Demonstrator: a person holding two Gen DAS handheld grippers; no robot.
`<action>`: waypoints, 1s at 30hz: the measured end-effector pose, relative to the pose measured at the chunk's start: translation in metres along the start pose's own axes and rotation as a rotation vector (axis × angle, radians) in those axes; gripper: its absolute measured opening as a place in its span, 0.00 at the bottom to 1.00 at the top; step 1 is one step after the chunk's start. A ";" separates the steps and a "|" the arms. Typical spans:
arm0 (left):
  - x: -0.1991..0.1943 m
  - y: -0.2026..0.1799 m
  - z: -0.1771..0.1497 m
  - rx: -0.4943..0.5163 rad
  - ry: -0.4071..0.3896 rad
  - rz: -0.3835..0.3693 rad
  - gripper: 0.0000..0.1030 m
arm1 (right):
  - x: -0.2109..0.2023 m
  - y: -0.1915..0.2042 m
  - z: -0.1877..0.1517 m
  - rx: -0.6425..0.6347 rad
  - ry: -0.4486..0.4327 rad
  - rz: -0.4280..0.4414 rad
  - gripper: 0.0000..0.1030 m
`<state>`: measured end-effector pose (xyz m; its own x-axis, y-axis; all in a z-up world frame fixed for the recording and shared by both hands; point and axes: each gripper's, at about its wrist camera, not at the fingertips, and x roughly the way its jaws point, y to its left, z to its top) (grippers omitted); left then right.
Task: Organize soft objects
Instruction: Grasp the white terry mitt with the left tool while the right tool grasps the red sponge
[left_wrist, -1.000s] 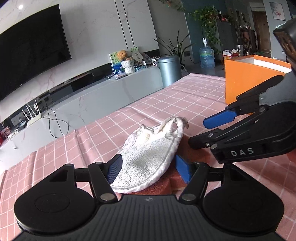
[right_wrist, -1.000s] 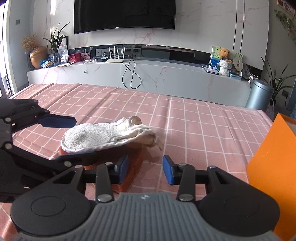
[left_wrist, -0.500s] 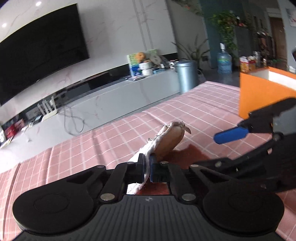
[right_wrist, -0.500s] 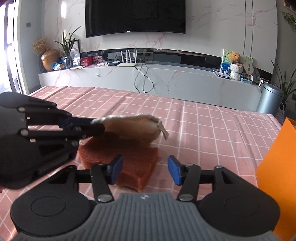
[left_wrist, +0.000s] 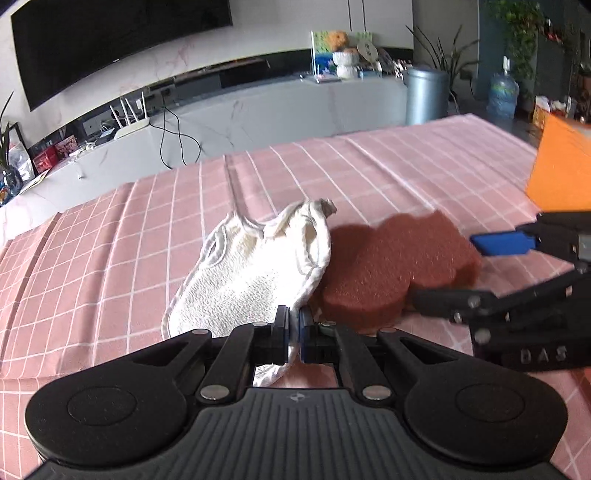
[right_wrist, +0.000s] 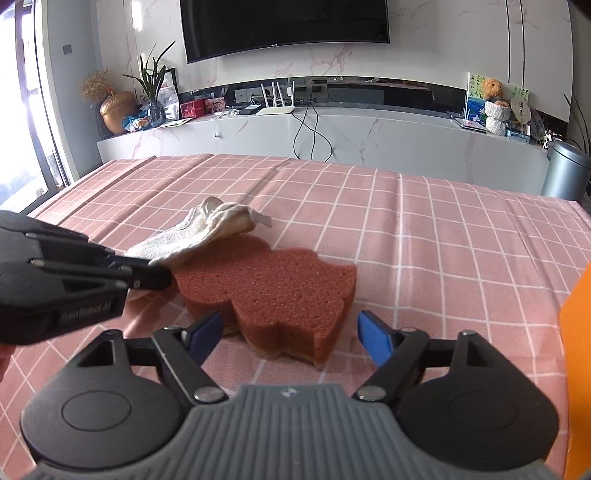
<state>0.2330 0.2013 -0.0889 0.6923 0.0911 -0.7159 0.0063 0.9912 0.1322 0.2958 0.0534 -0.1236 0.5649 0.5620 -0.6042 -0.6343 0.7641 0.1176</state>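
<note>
A white terry cloth lies on the pink checked tablecloth, its right edge still touching a red-brown sponge. My left gripper is shut on the cloth's near edge, which is pinched between the pads. In the right wrist view the same gripper reaches in from the left, holding the cloth. My right gripper straddles the near end of the sponge. Its jaws are opening and the blue pads stand clear of the sponge's sides. The left wrist view shows it coming in from the right.
An orange box stands at the table's right side and shows at the right edge of the right wrist view. Beyond the table's far edge are a grey TV bench and a metal bin.
My left gripper closed on the cloth's edge and pulled the cloth off the sponge to the left, uncovering the sponge. The right gripper's jaws widened around the sponge.
</note>
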 end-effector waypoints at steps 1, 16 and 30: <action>0.000 -0.001 0.000 0.013 0.005 0.002 0.05 | 0.002 -0.001 -0.001 -0.002 0.001 -0.001 0.66; 0.016 -0.021 -0.007 0.185 -0.068 0.092 0.63 | 0.004 -0.007 -0.007 -0.015 0.000 -0.013 0.50; 0.012 -0.015 -0.002 0.084 -0.110 0.085 0.05 | 0.001 -0.011 -0.007 0.003 0.002 -0.029 0.49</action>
<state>0.2401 0.1881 -0.1005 0.7679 0.1587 -0.6206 0.0017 0.9683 0.2496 0.3000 0.0432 -0.1311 0.5816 0.5392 -0.6091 -0.6165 0.7807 0.1023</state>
